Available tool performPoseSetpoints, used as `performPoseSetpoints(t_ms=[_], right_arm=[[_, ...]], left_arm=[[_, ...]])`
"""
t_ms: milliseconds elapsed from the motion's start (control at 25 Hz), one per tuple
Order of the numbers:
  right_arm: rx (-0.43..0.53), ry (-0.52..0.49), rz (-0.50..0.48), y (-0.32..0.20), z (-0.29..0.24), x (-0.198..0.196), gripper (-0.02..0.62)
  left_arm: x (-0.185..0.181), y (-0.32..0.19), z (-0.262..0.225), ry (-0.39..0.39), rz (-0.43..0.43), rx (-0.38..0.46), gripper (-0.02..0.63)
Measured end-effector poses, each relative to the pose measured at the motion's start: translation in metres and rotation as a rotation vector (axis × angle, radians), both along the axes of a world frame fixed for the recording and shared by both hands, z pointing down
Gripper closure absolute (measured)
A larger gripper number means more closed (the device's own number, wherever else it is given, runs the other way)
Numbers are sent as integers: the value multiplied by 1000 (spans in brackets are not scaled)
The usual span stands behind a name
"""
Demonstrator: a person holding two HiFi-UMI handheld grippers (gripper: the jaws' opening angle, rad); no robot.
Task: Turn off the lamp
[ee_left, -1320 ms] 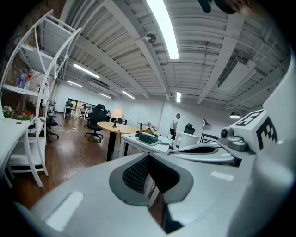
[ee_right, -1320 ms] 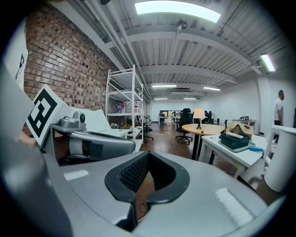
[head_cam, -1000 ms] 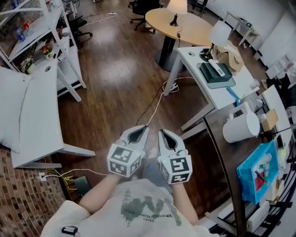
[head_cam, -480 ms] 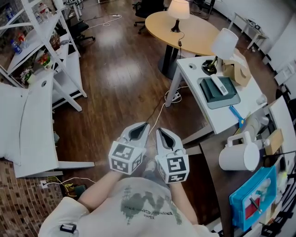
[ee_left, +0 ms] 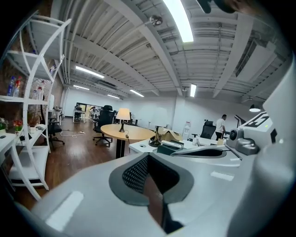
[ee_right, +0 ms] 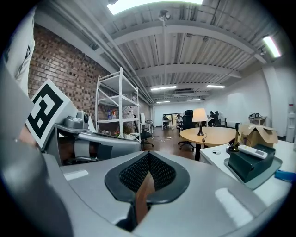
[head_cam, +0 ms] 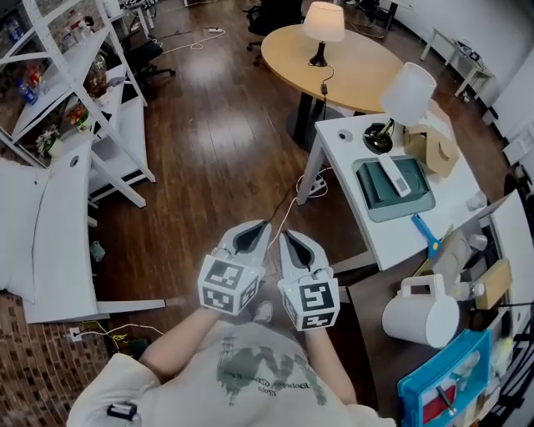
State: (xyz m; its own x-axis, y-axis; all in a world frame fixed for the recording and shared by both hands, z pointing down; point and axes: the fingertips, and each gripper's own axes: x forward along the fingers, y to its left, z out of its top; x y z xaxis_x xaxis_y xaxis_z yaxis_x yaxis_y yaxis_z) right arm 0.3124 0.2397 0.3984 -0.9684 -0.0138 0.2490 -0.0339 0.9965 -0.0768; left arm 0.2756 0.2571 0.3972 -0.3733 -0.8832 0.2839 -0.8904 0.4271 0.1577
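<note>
1. Holding left gripper (head_cam: pixel 257 228) and right gripper (head_cam: pixel 289 238) side by side near the chest, tips pointing far over the floor (head_cam: pixel 217 150). Reads as a carrying pose for walking, not a reach.
2. Pinched down to a narrow slit on both claws, nothing gripped; only floor shows through each gap in the gripper views. Probably closed so that a blunt tip is ready to press a switch.
3. Looking far and slightly right to the lit lamp (head_cam: pixel 322 23), upright on the round table (head_cam: pixel 367 62) and well apart from both grippers.
4. Tracing a cord (head_cam: pixel 323 72) from the lamp base across the tabletop to a small dark lump (head_cam: pixel 324 83). Possibly an inline switch, but too small to tell.
5. Passing over a second lamp (head_cam: pixel 407 82) on the desk (head_cam: pixel 342 133), nearer and to the right. Seems unlit, so judged not the target.
6. Judging the task barely begun: approach first, left of the desk corner, then find the switch.
7. Minding the white cable (head_cam: pixel 288 197) lying on the floor between here and the table, a trip risk. Better to press at the switch than to push the shade, since a light lamp could tip.
</note>
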Motion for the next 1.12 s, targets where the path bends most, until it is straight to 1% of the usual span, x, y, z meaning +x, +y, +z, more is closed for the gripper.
performPoseSetpoints(t_ms=[200, 360, 480, 640, 880, 1120], right_arm=[[-9, 7, -5, -15, 6, -19, 595], [-14, 6, -12, -24, 8, -43, 595], [1, 18, -15, -33, 13, -64, 595], [4, 20, 1, -47, 13, -103, 595], [17, 34, 22, -61, 14, -170, 595], [40, 55, 74, -70, 12, -236, 595]], left_arm=[[-17, -16, 10, -3, -4, -16, 606], [-40, -26, 19, 12, -17, -17, 606], [-61, -34, 23, 20, -16, -11, 606], [-97, -48, 26, 35, -3, 3, 606], [-165, -63, 27, 46, 15, 20, 606], [-231, -71, 27, 54, 66, 23, 606]])
